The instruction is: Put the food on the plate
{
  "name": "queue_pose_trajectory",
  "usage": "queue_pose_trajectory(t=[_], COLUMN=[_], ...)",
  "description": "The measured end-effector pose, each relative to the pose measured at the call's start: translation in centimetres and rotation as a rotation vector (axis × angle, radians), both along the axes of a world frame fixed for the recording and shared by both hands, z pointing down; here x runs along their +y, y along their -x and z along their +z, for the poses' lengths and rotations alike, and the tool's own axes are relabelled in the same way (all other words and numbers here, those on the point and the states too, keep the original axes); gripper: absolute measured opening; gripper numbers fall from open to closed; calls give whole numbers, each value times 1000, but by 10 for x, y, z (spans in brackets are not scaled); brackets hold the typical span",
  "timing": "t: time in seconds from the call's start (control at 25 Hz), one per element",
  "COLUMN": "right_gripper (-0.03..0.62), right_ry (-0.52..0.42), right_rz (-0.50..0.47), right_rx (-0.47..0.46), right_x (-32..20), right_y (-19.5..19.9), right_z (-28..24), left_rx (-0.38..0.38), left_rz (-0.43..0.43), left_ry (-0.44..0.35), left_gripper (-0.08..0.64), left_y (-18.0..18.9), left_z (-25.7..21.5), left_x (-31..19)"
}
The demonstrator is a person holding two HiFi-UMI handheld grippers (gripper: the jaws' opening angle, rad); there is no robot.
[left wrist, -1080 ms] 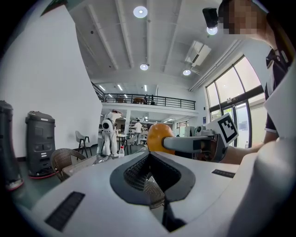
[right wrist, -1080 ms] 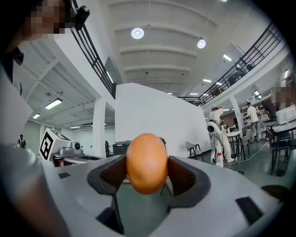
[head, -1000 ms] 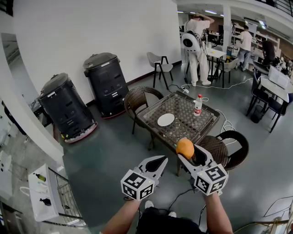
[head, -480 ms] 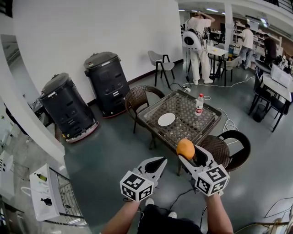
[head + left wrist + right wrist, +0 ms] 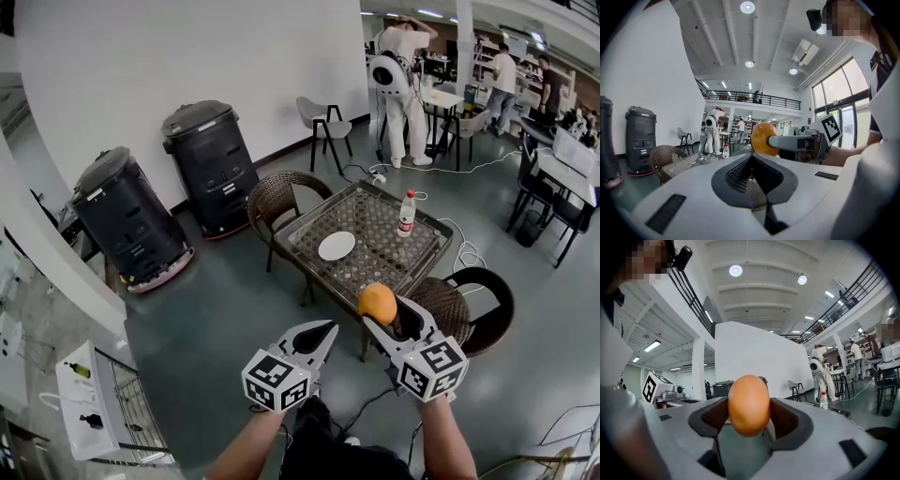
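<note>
upper left of the head view: two black bins (image 5: 128, 212) stand against the white wall. lower centre: left gripper (image 5: 322, 332) held in the air over the grey floor, above the person's forearm; its own view shows the jaws closed together with nothing between them. centre of frame: glass-topped table (image 5: 418, 255) with a wicker chair (image 5: 278, 198) at its far-left side. white plate (image 5: 337, 246) lies on the left part of the tabletop, bare. right of centre, lower: right gripper (image 5: 380, 316) held up beside the left one, not touching it. its jaws are clamped on the orange (image 5: 378, 303), one pad on each side, with the fruit standing proud of the tips. in the frame the orange sits over the near table edge, well apart from the plate and off the table surface. a second wicker chair (image 5: 472, 298) lies just right of this gripper. a bottle (image 5: 406, 213) with a red cap stands upright on the right part of the table, apart from the plate. upper right: a person (image 5: 398, 82) in white stands by further tables and chairs.
</note>
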State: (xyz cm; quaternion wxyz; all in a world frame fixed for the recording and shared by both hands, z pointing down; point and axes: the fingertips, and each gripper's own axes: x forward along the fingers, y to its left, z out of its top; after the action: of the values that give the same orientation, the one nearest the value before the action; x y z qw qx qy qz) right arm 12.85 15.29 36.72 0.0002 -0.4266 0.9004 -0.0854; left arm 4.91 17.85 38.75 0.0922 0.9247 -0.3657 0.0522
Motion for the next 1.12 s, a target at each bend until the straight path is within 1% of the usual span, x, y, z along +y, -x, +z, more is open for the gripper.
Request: queue_pose_trajectory(t=[0.28, 0.64, 0.92, 1.12], right_gripper=[285, 285, 285, 285], right_ry=[-1, 19, 69, 92], right_rz=[23, 83, 118, 151], right_rx=[15, 15, 16, 22], right_x=[-47, -122, -179, -216], right_y=[11, 24, 47, 63], right_z=[6, 16, 36, 36], left_rx=[19, 32, 59, 67], left_rz=[27, 75, 111, 139], left_ry=[1, 20, 29, 40], left_gripper=[9, 8, 9, 9], left_y=[11, 30, 56, 74], left_z=[7, 15, 16, 15], left_x=[-50, -129, -187, -227])
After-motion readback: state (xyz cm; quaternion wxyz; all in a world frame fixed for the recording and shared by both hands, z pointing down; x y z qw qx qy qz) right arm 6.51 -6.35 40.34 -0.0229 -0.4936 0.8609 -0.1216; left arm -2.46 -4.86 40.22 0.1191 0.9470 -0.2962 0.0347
